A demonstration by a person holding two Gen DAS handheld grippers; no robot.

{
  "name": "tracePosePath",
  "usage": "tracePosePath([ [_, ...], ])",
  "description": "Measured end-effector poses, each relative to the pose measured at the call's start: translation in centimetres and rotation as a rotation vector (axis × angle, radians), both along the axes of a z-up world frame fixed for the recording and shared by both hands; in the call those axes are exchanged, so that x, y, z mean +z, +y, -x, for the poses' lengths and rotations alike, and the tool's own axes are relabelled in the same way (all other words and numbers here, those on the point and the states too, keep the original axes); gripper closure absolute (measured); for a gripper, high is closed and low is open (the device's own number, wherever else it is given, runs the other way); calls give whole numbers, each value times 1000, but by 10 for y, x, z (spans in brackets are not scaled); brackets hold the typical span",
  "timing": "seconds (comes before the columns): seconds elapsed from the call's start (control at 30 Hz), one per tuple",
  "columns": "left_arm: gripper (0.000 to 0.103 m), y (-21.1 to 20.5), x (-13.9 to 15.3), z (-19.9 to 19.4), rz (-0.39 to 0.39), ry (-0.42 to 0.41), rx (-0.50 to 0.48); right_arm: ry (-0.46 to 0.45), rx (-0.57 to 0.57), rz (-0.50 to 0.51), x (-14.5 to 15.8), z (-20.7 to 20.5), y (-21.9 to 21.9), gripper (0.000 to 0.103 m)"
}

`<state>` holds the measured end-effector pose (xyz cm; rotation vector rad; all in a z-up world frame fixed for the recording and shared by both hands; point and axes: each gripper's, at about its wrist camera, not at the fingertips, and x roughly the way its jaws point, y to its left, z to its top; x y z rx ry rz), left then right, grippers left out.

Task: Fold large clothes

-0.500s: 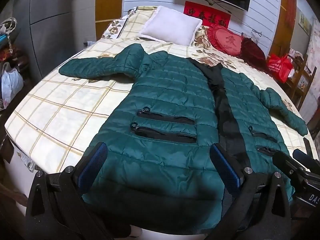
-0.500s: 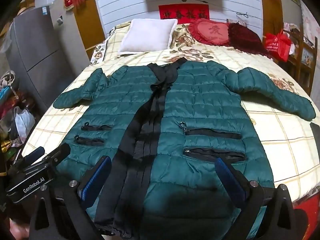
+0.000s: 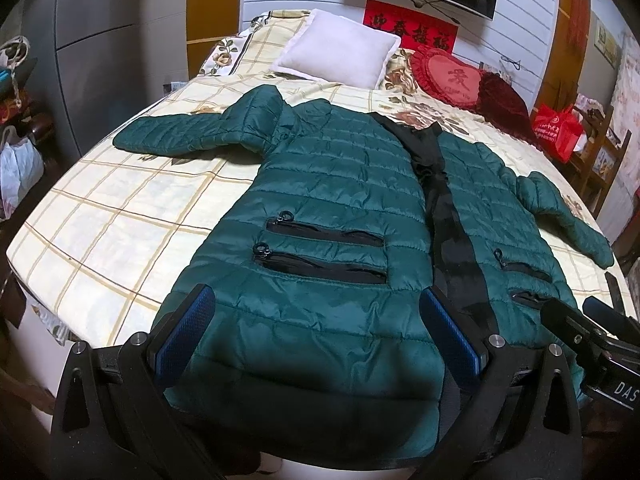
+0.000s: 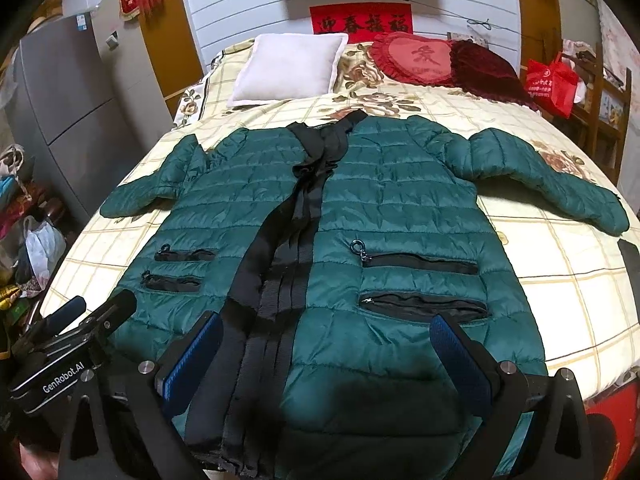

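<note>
A dark green quilted jacket (image 3: pixel 336 184) (image 4: pixel 400 200) lies front up and spread flat on the bed (image 3: pixel 120 216) (image 4: pixel 580 264), sleeves out to both sides, a black strip running down its middle. Its hem hangs toward the near bed edge. My left gripper (image 3: pixel 318 332) hovers open above the left half of the hem, nothing between its blue pads. My right gripper (image 4: pixel 326 354) hovers open above the right half, beside the black strip. The right gripper's body (image 3: pixel 592 340) shows at the left wrist view's right edge, and the left gripper's body (image 4: pixel 68 344) at the other view's left edge.
A white pillow (image 3: pixel 340 56) (image 4: pixel 292 66), a red heart cushion (image 3: pixel 452 76) and a dark red cushion (image 4: pixel 484 66) sit at the bed's head. Bags and clutter (image 4: pixel 36 248) crowd the floor on the left. A red bag (image 4: pixel 550 82) rests on a shelf at right.
Both grippers have stayed nearly still above the hem. The jacket lies as before.
</note>
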<state>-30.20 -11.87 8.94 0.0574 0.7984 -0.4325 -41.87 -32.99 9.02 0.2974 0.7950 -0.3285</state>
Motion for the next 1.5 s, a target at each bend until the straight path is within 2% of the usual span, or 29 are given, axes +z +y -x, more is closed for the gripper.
tracePosePath([
  [0.3,1,-4,-3,1,-9,15,-14,36,-2,-9,-2,-3,2,0],
  [0.43,1,-4,-5,0,-6,20,-12,-2,-2,-14,-2,-2,1,0],
  [0.67,1,-4,-5,-1,-8,22,-14,45,-19,-36,-5,-4,0,0],
  [1.5,1,-10,-17,0,-23,45,-17,43,-31,-48,-15,-7,-5,0],
])
